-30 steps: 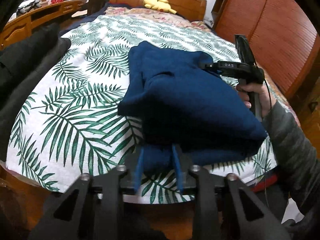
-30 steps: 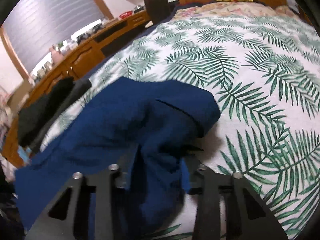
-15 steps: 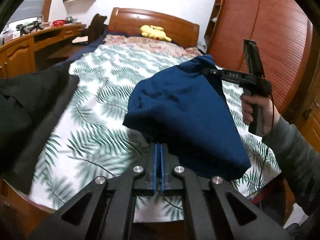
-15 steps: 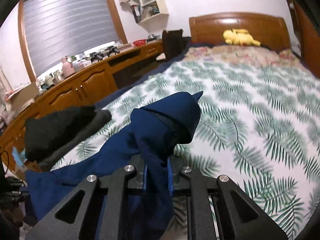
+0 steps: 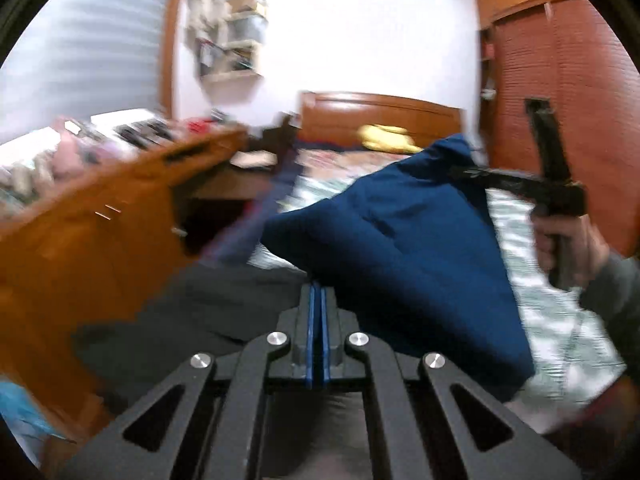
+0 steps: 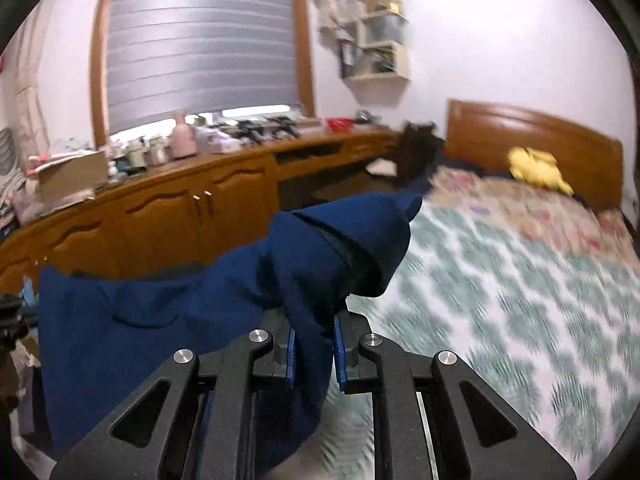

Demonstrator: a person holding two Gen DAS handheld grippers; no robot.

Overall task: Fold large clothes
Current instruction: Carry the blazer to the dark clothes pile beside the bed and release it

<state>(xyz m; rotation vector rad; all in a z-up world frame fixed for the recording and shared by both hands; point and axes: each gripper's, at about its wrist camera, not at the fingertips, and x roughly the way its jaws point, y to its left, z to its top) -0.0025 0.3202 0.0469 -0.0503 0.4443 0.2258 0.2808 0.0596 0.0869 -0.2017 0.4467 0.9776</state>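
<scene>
Your left gripper (image 5: 316,300) is pressed together on an edge of the dark blue fleece garment (image 5: 400,248); your right gripper (image 6: 314,340) pinches its bunched collar; cloth hangs stretched between them above the palm-leaf-print bed (image 6: 520,300)

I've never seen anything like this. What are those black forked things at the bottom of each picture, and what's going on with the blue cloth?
There is no robot here: a person holds a hand-held clamp in each hand, and a wide-angle camera on each clamp looks forward along its two fingers. One picture comes from the left gripper, the other from the right gripper. Both are shut on a dark blue garment, held up between them above a bed with a leaf-print cover. In the left view you see the person's right hand gripping the other clamp's handle. A yellow plush toy lies near the headboard.
</scene>
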